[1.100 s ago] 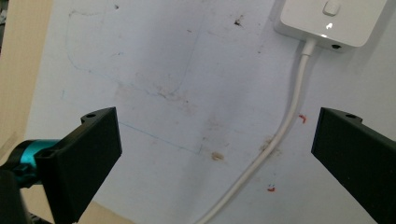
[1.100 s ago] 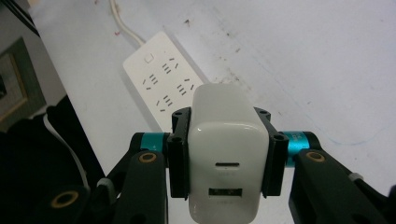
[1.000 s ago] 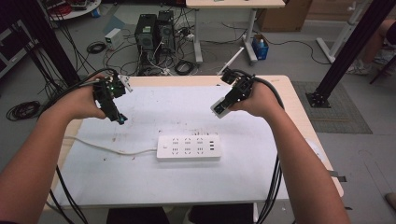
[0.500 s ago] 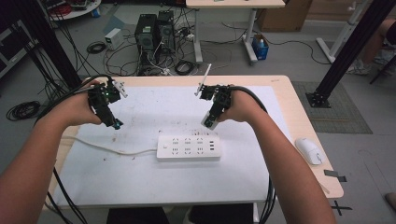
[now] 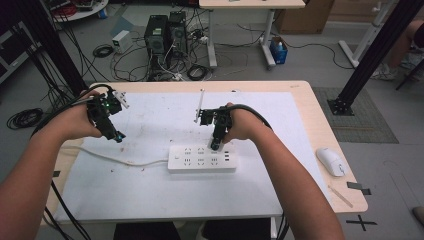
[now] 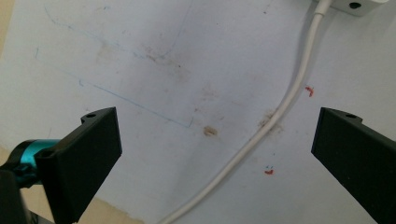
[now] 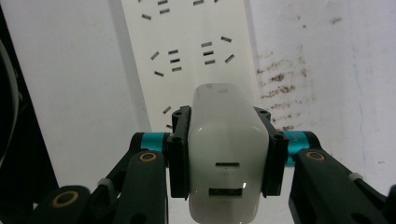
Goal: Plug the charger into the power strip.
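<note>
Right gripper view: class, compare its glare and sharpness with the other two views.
Right gripper view: soft sheen on the glossy white charger block; white power strip sharp. Left gripper view: evenly lit, black jaws slightly soft, white cable crisp. High view: dim, grainy, floor dark.

You won't find readable text, brand, number or label in any view. Closest things to signs: small red pen marks on the white table sheet point(image 6: 140, 56), one beside the white cord point(image 6: 280, 116) and one just below it with a blue dot above, none forming a legible character. Faint blue ruled lines on the same sheet, no writing. Power strip point(image 7: 187, 42) face shows socket slots, no printing you can make out. White charger point(image 7: 227, 149) in your right gripper point(image 7: 227, 158) shows two port openings, no logo or rating text visible. Black cross of tape on the floor point(image 5: 363, 221) at the table's right corner.
</note>
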The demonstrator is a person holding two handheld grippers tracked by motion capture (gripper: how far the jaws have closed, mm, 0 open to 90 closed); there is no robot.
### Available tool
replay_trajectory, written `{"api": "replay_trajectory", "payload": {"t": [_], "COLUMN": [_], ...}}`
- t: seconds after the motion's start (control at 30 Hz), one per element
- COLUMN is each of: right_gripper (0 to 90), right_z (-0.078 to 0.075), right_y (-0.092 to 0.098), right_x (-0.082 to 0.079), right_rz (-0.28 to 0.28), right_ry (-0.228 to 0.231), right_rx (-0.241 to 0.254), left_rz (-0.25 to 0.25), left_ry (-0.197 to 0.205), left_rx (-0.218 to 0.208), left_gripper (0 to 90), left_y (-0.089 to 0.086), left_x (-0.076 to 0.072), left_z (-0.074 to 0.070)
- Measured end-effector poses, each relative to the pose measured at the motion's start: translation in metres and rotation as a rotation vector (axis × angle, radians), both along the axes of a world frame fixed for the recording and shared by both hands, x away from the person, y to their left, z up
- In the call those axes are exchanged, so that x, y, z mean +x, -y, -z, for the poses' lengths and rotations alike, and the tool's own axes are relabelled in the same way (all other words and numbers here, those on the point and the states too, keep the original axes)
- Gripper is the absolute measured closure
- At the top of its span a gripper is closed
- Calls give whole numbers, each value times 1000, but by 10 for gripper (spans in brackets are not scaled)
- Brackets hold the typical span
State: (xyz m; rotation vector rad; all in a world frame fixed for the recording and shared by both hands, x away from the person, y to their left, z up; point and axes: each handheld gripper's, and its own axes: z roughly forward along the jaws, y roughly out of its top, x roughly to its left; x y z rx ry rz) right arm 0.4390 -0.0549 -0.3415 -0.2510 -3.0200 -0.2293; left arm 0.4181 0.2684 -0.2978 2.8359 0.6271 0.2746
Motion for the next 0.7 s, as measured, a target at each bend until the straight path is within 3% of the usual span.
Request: {"api": "replay_trajectory", "payload": {"t": [0.27,0.7], "right_gripper": [623,623], "right_z": [9,14], "right_y": [-5,-6], "right_x": [0,2], "right_rz": [-38,-61], "right_ry": [3,4], "right_rx": [-34,-40], "left_rz": [-12,2], "left_ry": [7,14], "left_rx": [-5,3], "left_gripper": [16,16], "left_y": [-7,-3], "left_x": [-2,-3], "left_z": [2,1]}}
